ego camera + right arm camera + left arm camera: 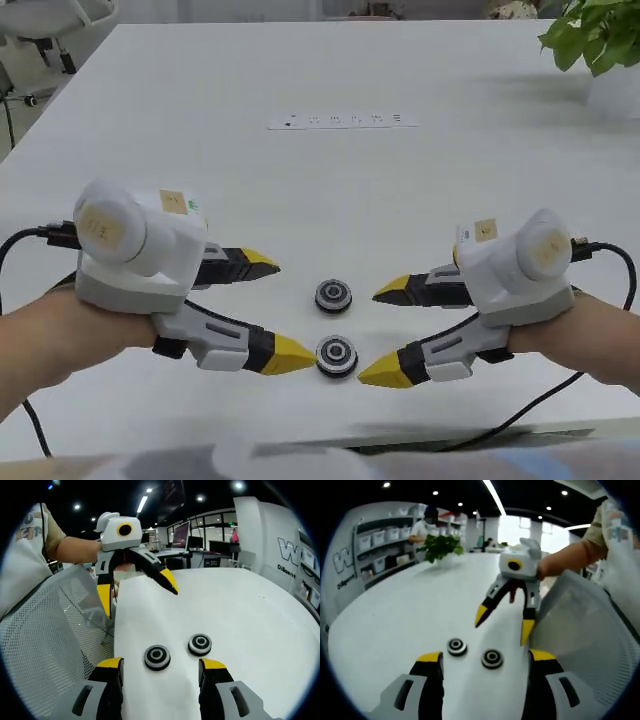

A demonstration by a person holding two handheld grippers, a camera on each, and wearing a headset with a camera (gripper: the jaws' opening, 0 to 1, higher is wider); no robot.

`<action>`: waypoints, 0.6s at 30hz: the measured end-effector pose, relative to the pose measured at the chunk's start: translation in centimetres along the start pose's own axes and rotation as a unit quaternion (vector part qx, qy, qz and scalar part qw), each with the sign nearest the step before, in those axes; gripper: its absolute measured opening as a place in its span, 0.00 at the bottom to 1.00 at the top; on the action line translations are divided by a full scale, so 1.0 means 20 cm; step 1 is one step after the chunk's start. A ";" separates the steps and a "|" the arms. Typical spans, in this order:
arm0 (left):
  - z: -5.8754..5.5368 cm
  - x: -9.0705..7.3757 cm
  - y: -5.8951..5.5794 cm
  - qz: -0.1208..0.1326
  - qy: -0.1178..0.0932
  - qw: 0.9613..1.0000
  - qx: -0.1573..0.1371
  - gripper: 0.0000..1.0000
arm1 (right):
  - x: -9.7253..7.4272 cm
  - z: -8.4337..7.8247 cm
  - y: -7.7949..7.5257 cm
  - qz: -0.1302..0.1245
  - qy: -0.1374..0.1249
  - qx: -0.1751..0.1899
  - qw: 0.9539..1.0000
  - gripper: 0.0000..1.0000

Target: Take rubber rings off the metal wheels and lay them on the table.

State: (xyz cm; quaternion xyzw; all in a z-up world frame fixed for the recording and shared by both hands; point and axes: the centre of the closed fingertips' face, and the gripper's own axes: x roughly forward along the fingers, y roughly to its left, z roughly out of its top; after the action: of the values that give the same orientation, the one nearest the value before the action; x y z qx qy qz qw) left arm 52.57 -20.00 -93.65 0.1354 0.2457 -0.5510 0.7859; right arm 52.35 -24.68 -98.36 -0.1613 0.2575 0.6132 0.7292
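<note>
The nearer black-rubber-ringed round metal wheel (337, 356) lies flat on the white table (400, 190), 3 o'clock from the left gripper (276, 308), 9 o'clock from the right gripper (378, 333), both spread empty and about equally close.

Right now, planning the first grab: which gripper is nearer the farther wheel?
Right. The right gripper has a jaw tip just beside the farther wheel; the left gripper stands further off, opposite.
</note>
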 end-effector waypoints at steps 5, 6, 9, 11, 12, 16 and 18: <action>-0.02 0.05 0.00 -0.010 0.007 1.000 -0.004 0.65 | 0.03 -0.02 -0.01 0.010 0.007 0.001 1.000 0.51; -0.02 0.06 0.00 -0.011 0.008 1.000 -0.004 0.64 | 0.04 -0.03 -0.01 0.011 0.007 0.001 1.000 0.50; -0.04 0.08 0.00 -0.015 0.013 1.000 -0.001 0.61 | 0.05 -0.04 -0.01 0.015 0.010 0.002 1.000 0.47; -0.05 0.09 -0.01 -0.019 0.016 1.000 -0.001 0.59 | 0.06 -0.05 -0.02 0.018 0.011 0.003 1.000 0.45; -0.05 0.10 -0.01 -0.021 0.018 1.000 -0.002 0.58 | 0.06 -0.05 -0.02 0.019 0.012 0.004 1.000 0.44; -0.08 0.13 -0.03 -0.028 0.025 0.999 0.000 0.55 | 0.08 -0.07 -0.02 0.025 0.016 0.003 1.000 0.40; -0.09 0.14 -0.03 -0.032 0.029 0.999 -0.002 0.54 | 0.09 -0.07 0.00 0.031 0.019 -0.001 0.999 0.39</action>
State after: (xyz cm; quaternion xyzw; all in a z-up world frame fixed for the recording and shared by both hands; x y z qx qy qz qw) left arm 52.30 -21.57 -96.60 0.1421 0.2733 -0.5713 0.7608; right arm 52.39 -24.01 -100.66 -0.1661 0.2755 0.6327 0.7044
